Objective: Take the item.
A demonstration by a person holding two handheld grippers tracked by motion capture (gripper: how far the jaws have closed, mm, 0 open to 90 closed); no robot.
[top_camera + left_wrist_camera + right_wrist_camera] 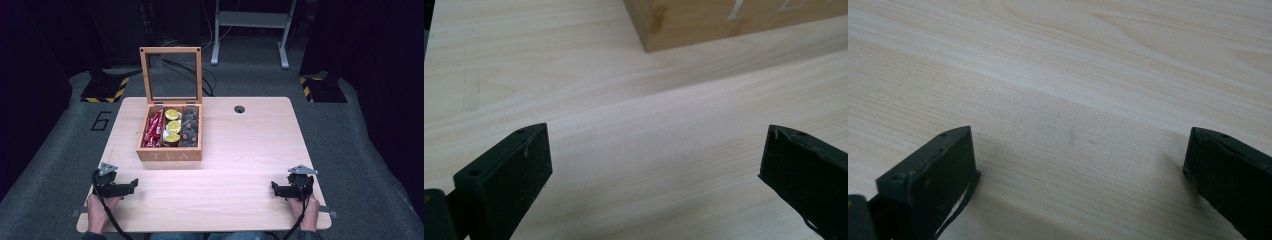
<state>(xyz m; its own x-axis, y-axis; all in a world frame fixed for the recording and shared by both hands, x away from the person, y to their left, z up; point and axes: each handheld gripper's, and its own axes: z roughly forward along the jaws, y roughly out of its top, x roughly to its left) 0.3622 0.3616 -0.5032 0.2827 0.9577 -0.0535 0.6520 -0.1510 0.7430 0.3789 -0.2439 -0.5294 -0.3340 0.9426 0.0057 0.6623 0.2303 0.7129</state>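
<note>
A wooden tea box [169, 154] marked TEA stands on the table's middle left, its glass-paned lid [171, 75] upright. Inside lie red packets [153, 129] on the left, yellow-topped cups [173, 126] in the middle and dark pods [189, 127] on the right. My left gripper [133, 185] rests open at the near left of the table, pointing right, with a hand behind it. The box's front corner [684, 25] shows ahead of my left gripper [655, 150]. At the near right my right gripper [274, 187] sits open, pointing left. Bare wood lies between the jaws of my right gripper [1078, 150].
The light wooden table [240, 150] has a round cable hole [239, 109] at the back right. On the grey carpet around it are stand bases with yellow-black tape [105, 90], a white frame [250, 30] at the back and a "6" mark [102, 120].
</note>
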